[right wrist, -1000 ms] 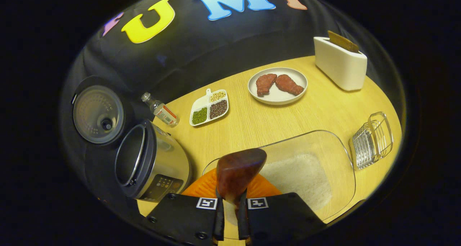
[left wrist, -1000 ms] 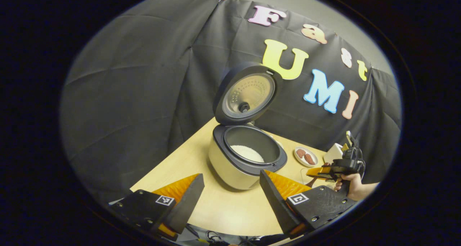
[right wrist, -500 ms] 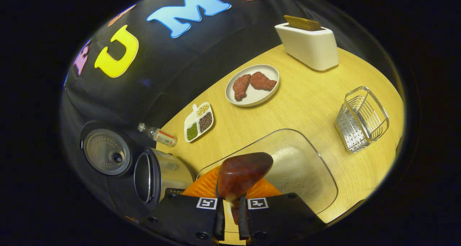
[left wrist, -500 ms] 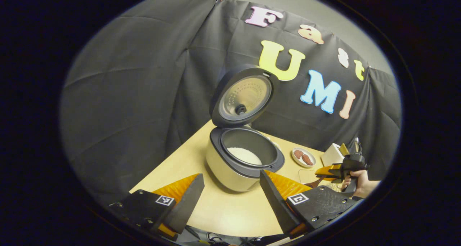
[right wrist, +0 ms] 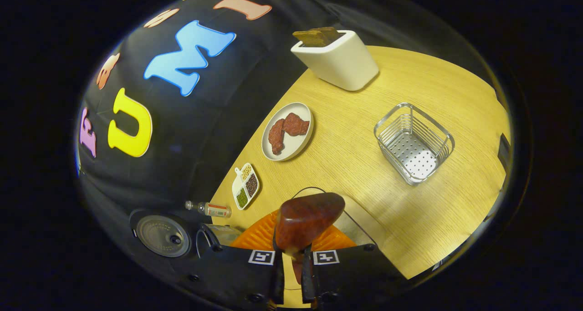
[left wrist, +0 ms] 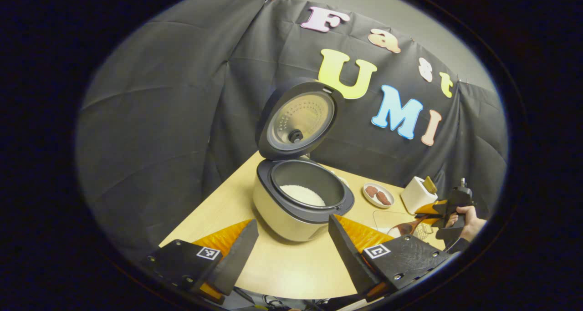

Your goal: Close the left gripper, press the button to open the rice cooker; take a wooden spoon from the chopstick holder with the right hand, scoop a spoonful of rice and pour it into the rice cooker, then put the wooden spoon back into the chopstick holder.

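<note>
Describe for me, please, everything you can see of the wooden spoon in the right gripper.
The wooden spoon is dark reddish-brown with a glossy, mottled finish. Its broad bowl juts out ahead of the right gripper, whose two fingers are shut on the narrow neck below it. The bowl's rounded back faces the camera, so its contents cannot be seen. It hangs over the wooden table, touching nothing else. The left gripper view shows it small, level, by the hand.

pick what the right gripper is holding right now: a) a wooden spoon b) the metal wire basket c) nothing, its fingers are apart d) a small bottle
a: in the right gripper view the right gripper has both fingers pressed on the handle of the wooden spoon, whose bowl points forward over the table, while the wire basket and the bottle sit apart from it.
</note>
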### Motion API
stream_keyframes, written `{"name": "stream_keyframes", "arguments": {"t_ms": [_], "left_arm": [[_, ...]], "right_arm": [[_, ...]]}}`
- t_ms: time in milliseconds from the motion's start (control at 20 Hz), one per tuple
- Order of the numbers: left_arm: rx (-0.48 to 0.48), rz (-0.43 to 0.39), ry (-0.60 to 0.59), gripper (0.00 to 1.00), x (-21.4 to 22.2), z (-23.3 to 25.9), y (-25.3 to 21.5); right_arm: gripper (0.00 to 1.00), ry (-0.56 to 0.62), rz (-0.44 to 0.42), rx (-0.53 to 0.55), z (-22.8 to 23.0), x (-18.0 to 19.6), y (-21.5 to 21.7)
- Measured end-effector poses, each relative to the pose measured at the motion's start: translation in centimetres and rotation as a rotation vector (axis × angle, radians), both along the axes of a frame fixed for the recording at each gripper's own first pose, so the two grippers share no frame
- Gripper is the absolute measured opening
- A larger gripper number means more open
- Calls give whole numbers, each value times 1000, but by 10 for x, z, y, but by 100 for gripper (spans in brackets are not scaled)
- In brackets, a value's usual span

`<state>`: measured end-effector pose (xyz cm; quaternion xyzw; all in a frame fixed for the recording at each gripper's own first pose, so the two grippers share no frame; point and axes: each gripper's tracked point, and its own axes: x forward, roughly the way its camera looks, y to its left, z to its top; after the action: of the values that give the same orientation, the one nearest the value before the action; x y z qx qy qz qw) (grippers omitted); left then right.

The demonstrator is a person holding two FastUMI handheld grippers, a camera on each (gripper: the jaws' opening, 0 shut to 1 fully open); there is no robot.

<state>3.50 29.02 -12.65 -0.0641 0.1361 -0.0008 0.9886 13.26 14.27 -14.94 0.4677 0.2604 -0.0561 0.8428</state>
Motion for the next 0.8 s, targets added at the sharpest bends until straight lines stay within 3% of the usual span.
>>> {"name": "stream_keyframes", "arguments": {"t_ms": [50,250,300,350,400,450,800], "left_arm": [[3,3,-7,98,-2,2,1],[-10,28,-4,98,-11,-4,5],[-18,38,0,98,-15,-7,5],[-25,47,2,98,-17,-8,6],[-29,54,-1,98,-20,-8,6],[-30,61,-3,98,-23,-8,6],[-28,103,-8,98,-34,-6,10]], "right_arm": [[13,-2,-10,34,2,-3,-3],[16,-1,-46,144,2,-8,-12],[12,-7,-54,163,5,-5,-13],[17,-13,-56,179,9,-2,-13],[13,-22,-56,194,14,0,-13],[17,-31,-54,210,19,4,-13],[16,-100,19,307,78,30,16]]}}
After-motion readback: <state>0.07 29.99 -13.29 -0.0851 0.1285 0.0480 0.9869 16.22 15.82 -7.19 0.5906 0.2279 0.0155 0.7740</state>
